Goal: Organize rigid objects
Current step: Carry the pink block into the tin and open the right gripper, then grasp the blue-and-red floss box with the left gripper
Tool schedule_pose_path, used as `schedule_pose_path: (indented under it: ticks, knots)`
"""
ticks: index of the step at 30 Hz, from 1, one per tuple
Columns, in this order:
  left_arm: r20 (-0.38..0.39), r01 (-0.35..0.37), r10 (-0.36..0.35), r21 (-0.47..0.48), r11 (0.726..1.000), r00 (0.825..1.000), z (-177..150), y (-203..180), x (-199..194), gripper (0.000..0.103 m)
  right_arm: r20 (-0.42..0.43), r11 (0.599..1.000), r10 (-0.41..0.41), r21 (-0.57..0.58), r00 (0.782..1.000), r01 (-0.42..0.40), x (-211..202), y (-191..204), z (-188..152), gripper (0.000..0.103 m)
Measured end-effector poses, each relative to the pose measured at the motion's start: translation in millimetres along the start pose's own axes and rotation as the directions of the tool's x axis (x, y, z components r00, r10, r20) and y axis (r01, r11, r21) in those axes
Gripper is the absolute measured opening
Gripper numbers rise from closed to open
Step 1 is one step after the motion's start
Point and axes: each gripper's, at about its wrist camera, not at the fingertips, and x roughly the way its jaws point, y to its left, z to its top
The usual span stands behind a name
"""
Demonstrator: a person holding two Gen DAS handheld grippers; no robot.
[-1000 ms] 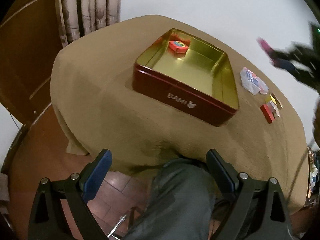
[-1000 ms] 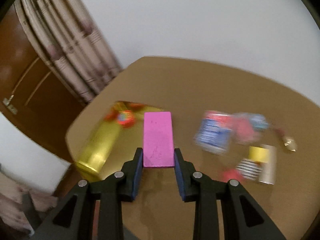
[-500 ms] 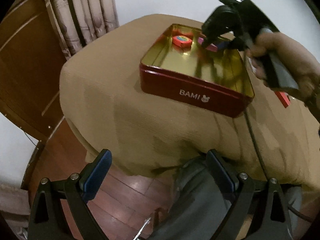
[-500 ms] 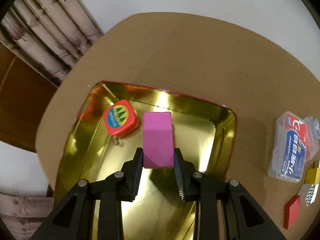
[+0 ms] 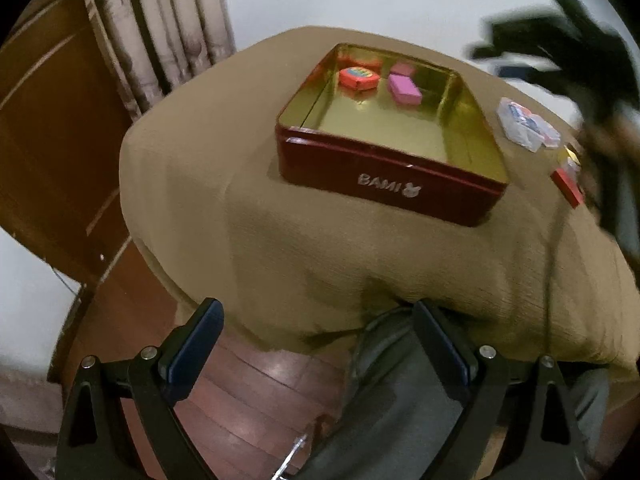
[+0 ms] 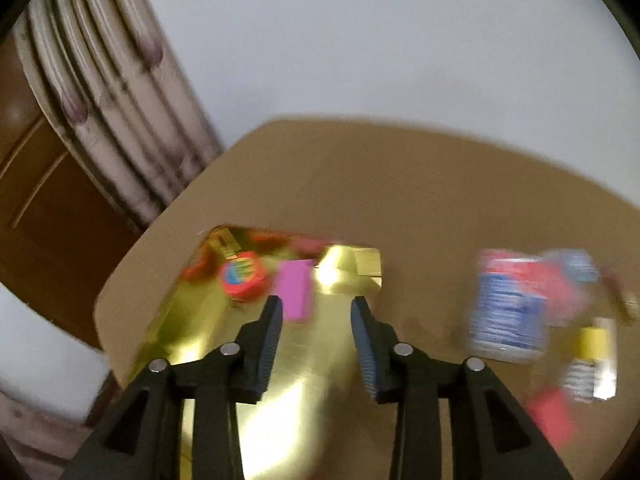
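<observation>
A red tin (image 5: 392,184) with a gold inside stands on the tan-covered table (image 5: 280,240). In it lie an orange tape measure (image 5: 359,77) and a pink block (image 5: 404,88), side by side at the far end. In the right wrist view the pink block (image 6: 296,294) rests free on the tin's floor (image 6: 192,320) next to the tape measure (image 6: 242,276). My right gripper (image 6: 316,316) hovers above the tin, its jaws opening with nothing between them. My left gripper (image 5: 318,344) stands wide open and empty, off the table's near edge.
Right of the tin lie clear plastic boxes (image 6: 508,308), a yellow block (image 6: 596,344), a striped piece (image 6: 580,380) and a red block (image 6: 552,412). A person's grey-trousered knee (image 5: 400,400) and wooden floor are under my left gripper. Curtains (image 5: 160,40) hang at the back left.
My right gripper carried the pink block over the tin, let it go beside the tape measure, and pulled back up to the right. The left gripper stayed open, barely shifting.
</observation>
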Motion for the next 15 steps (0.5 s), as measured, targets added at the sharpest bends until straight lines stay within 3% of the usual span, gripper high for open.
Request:
schedule_pose_path:
  ticks: [2, 4, 6, 7, 8, 11, 13, 14, 15]
  knots:
    - [0.027, 0.011, -0.012, 0.029, 1.0, 1.0, -1, -9, -8, 0.094, 0.065, 0.994, -0.105, -0.012, 0.992, 0.106, -29, -30, -22, 0.044]
    - [0.052, 0.022, -0.025, 0.067, 0.997, 0.998, -2, -18, -17, 0.094, 0.118, 0.971, -0.235, -0.014, 0.965, 0.239, -54, -68, -47, 0.045]
    - [0.074, 0.051, -0.059, 0.101, 0.994, 0.996, 1, -32, -27, 0.094, 0.151, 0.922, -0.381, -0.012, 0.912, 0.387, -73, -110, -70, 0.048]
    - [0.082, 0.069, -0.079, 0.119, 0.99, 0.993, 5, -39, -31, 0.094, 0.149, 0.878, -0.473, -0.004, 0.868, 0.479, -79, -137, -83, 0.052]
    - [0.09, 0.083, -0.096, 0.137, 0.987, 0.991, 10, -47, -35, 0.094, 0.141, 0.849, -0.524, 0.006, 0.84, 0.528, -82, -160, -87, 0.052]
    - [0.104, 0.109, -0.129, 0.185, 0.977, 0.986, 37, -79, -42, 0.095, 0.099, 0.774, -0.633, 0.075, 0.768, 0.628, -91, -227, -107, 0.052]
    - [0.128, 0.142, -0.172, 0.212, 0.967, 0.977, 59, -99, -45, 0.098, 0.063, 0.737, -0.674, 0.121, 0.736, 0.665, -91, -258, -113, 0.052]
    - [0.146, 0.144, -0.179, 0.222, 0.964, 0.973, 71, -107, -45, 0.098, 0.036, 0.721, -0.687, 0.152, 0.725, 0.676, -90, -273, -117, 0.052]
    - [0.17, 0.147, -0.189, 0.233, 0.961, 0.967, 81, -116, -45, 0.098, 0.017, 0.72, -0.683, 0.182, 0.73, 0.669, -90, -284, -120, 0.052]
